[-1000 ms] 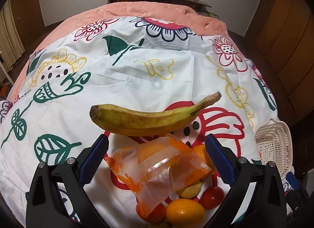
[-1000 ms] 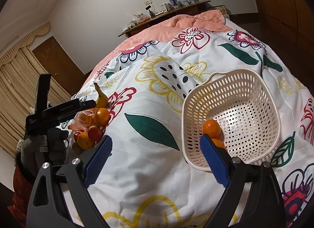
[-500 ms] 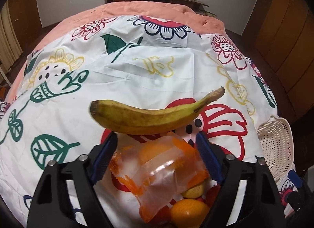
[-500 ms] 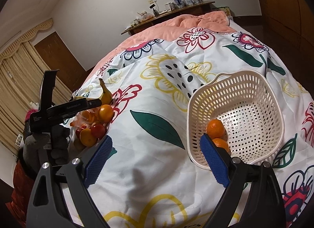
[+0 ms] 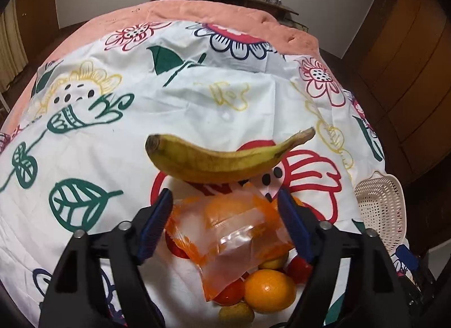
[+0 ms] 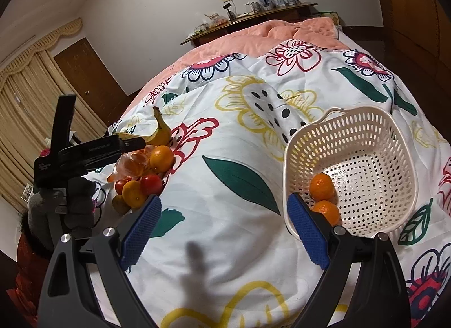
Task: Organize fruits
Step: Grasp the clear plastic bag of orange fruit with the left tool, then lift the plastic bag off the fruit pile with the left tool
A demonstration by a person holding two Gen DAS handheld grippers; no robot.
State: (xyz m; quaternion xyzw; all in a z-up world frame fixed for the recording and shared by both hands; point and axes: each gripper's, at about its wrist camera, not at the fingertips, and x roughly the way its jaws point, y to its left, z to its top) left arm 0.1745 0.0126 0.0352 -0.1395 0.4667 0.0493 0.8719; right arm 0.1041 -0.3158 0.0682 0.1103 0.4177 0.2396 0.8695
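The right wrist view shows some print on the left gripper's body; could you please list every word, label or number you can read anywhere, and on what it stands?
Pale lettering on the side of the left gripper: too small and blurred to read.
Small white print on its handle block, above the gloved hand: also unreadable.
The plastic bag and basket: no writing shows.

The bed's floral cover (image 5: 174, 119) is matt, lightly creased cloth, with a softer peach blanket (image 5: 214, 13) of quilted fabric beyond it. The bag (image 5: 231, 232) over the fruit is thin, crinkled, shiny plastic; the basket (image 6: 394, 142) is cream perforated plastic with a dull sheen. The banana (image 5: 220, 158) has matt, speckled skin, and the orange (image 5: 269, 290) looks glossy and dimpled.
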